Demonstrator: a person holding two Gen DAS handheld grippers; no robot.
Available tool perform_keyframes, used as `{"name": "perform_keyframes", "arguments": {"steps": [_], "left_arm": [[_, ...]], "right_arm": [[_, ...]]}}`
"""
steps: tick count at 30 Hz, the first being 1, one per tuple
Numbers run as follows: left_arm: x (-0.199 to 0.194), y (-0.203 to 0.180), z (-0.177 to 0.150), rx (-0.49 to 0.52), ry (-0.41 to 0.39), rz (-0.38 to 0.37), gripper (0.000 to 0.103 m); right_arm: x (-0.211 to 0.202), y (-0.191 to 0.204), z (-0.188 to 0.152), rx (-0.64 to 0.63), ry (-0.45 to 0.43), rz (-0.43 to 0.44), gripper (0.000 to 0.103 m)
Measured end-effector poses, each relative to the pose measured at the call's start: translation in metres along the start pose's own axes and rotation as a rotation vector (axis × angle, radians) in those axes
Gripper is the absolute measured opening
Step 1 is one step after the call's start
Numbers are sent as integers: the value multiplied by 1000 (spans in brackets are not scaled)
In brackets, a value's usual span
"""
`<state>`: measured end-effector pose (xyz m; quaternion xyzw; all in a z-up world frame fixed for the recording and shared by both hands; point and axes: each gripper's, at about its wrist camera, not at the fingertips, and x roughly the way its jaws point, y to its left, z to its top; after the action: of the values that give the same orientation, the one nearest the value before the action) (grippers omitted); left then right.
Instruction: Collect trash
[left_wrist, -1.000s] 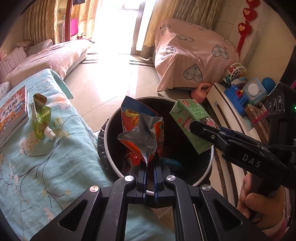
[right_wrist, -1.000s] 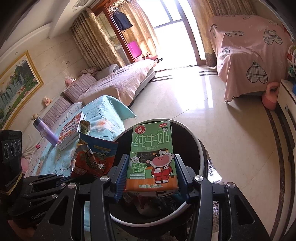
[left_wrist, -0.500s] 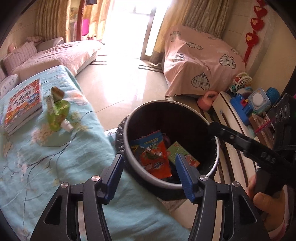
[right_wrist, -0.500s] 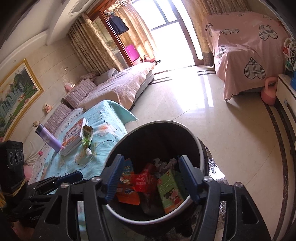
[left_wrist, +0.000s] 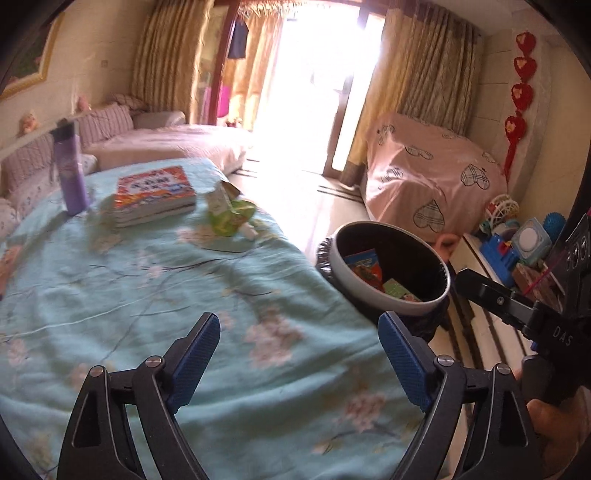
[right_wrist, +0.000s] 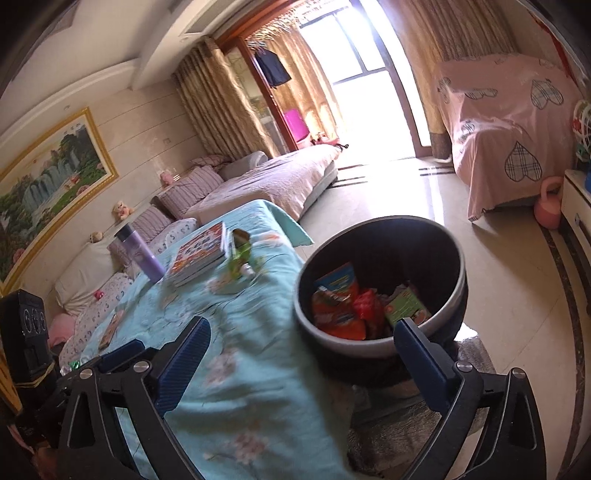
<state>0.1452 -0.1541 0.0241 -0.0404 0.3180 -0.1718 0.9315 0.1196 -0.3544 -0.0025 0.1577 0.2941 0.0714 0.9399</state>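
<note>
- Both claws empty atm: left gripper (left_wrist: 297, 354) spread wide over the blue cloth (left_wrist: 147, 295); right gripper (right_wrist: 301, 363) also spread, nothing between its pads.
- Bin (right_wrist: 380, 343) sits just off the cloth's edge, w/ orange snack bag (right_wrist: 334, 302) and green milk carton (right_wrist: 406, 306) already inside.
- Trash left, as I judge it: green pouch (left_wrist: 231, 218) on the cloth, just beside the book stack (left_wrist: 155, 194), w/ a small white cap (left_wrist: 249, 232) touching it.
- Next step imo: I go for the pouch w/ the left, since it faces that way.
- Come in low, pinch the pouch's flat top edge, not the soft belly.
- Risk: snagging cloth or nudging the books; purple bottle (left_wrist: 70, 173) stays put, not trash afaict.
- Cap is tiny; likely a separate pick.
</note>
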Motion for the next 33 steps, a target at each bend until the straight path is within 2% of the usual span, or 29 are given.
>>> {"name": "perform_keyframes", "arguments": {"steps": [7, 12, 15, 18, 24, 29, 33], "left_arm": [[-72, 12, -42, -13, -150, 109, 101], [-119, 8, -59, 9, -248, 194, 102], [-127, 6, -73, 10, -271, 257, 102], [-127, 8, -85, -14, -278, 273, 102], [-113, 7, -94, -17, -299, 333, 102], [-99, 9, -95, -22, -269, 354, 102], [-101, 6, -95, 1, -285, 374, 102]], "right_arm": [[-36, 37, -18, -93, -99, 29, 102], [-79, 68, -11, -175, -266, 77, 103], [-80, 73, -17, -190, -285, 45, 103], [-67, 69, -36, -178, -290, -30, 103], [-50, 67, -62, -204, -276, -67, 103], [-52, 71, -68, -222, -277, -69, 103], [-54, 74, -70, -237, -288, -75, 103]]}}
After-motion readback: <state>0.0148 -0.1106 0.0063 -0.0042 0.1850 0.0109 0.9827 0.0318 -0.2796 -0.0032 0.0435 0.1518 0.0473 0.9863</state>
